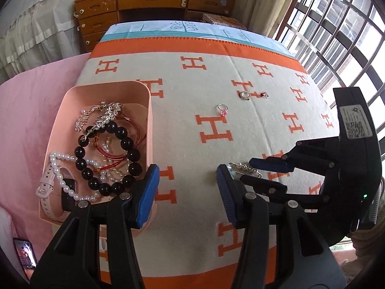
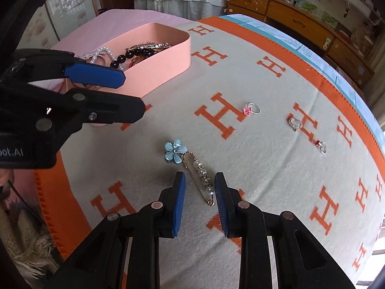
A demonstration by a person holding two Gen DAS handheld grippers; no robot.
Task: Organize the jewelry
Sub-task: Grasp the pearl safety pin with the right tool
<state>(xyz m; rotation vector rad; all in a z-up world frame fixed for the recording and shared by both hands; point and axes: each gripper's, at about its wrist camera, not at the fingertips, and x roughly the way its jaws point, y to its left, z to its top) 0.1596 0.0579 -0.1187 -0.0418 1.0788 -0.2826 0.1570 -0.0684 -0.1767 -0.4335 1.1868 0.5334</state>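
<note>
The step in hand looks like the pickup of the gold safety-pin brooch strung with pearl beads and a pale blue flower [image 2: 192, 168], which lies flat on the cream blanket patterned with orange H letters [image 2: 264, 168]. The right gripper [image 2: 200, 190] sits low over it with its blue-padded jaws apart, the pin's clasp end lying between them and nothing yet clamped. The left gripper [image 1: 187, 190] hovers just beside the rounded peach-pink plastic tray [image 1: 149, 125], its jaws spread wide and empty. That tray already holds a black bead bracelet [image 1: 105, 159], a white pearl strand [image 1: 62, 175], red cord bangles and silvery pieces. Three rings remain on the blanket, well apart from the tray — a silver ring with a pink stone [image 2: 251, 109], a clear-stone ring [image 2: 295, 122] and a red-stone ring [image 2: 322, 145]. The next move probably calls for closing squarely across the thin pin — it lies flat and could slip — then carrying it to the tray.
</note>
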